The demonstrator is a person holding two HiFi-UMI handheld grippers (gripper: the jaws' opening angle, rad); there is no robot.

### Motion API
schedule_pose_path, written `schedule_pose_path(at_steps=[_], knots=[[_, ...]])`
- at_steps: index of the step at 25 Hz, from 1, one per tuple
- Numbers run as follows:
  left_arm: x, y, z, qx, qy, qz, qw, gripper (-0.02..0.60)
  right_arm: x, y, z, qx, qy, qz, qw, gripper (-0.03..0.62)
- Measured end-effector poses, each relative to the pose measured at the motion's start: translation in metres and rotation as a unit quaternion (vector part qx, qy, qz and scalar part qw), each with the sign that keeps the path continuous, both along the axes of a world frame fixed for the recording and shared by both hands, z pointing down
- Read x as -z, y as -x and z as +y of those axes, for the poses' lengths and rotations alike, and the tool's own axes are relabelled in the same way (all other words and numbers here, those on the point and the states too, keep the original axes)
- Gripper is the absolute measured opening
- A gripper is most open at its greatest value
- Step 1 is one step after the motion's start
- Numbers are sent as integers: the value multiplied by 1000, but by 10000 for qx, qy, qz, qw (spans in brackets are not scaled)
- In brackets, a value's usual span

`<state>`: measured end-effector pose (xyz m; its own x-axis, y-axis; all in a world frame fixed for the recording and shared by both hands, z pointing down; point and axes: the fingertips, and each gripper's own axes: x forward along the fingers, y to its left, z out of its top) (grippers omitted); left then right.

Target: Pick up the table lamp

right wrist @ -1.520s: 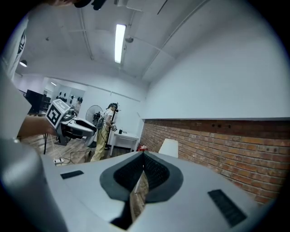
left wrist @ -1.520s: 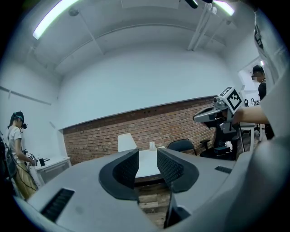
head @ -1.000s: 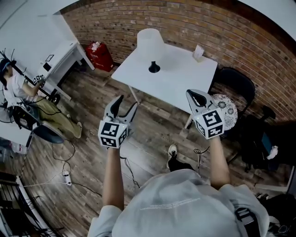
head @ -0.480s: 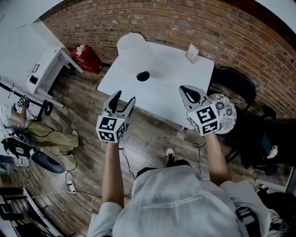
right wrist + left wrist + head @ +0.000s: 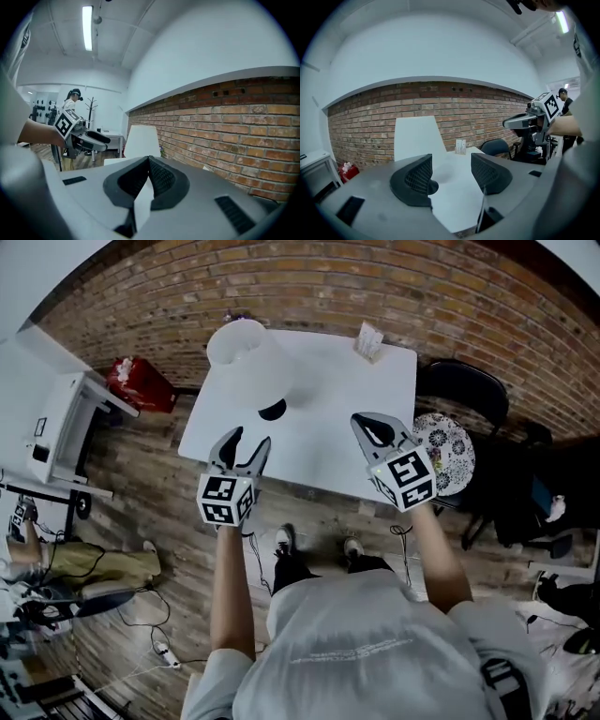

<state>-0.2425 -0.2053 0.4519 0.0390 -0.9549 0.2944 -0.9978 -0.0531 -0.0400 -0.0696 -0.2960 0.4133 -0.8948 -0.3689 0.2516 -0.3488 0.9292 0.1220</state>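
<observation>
The table [image 5: 361, 442] is nearer; table lamp [image 5: 246, 352] white-shaded, black-footed; left hand-held gripper [image 5: 249, 440] spread, right hand-held gripper [image 5: 364, 424] closed.

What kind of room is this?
Probably an office or workshop room: a brick wall, a wooden floor, a white table with a table lamp, and a black chair.

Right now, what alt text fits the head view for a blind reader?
A person holds two grippers over the near edge of a white table: the left gripper open, the right gripper shut. A white lamp stands at the table's far left.
</observation>
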Motion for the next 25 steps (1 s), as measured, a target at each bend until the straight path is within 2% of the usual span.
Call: schedule_pose_path(at_steps=[7, 13, 18, 21, 25], knots=[[-36, 55, -23, -679, 235, 128, 9973, 245, -17, 38, -3, -821, 174, -3, 9965, 2], [-78, 94, -36, -1080, 522, 299, 9923, 245, -42, 63, -3, -1409, 305, 96, 9895, 2], [-115, 110, -49, -1501, 717, 420, 9852, 245, -64, 79, -2, -1872, 314, 198, 9816, 2], [-134, 120, -52, -1594, 750, 461, 9833, 245, -77, 90, 0, -1980, 378, 224, 9792, 2], [-158, 119, -68, -1835, 817, 449, 9786, 245, -87, 88, 2, -2216, 470, 275, 9736, 2]])
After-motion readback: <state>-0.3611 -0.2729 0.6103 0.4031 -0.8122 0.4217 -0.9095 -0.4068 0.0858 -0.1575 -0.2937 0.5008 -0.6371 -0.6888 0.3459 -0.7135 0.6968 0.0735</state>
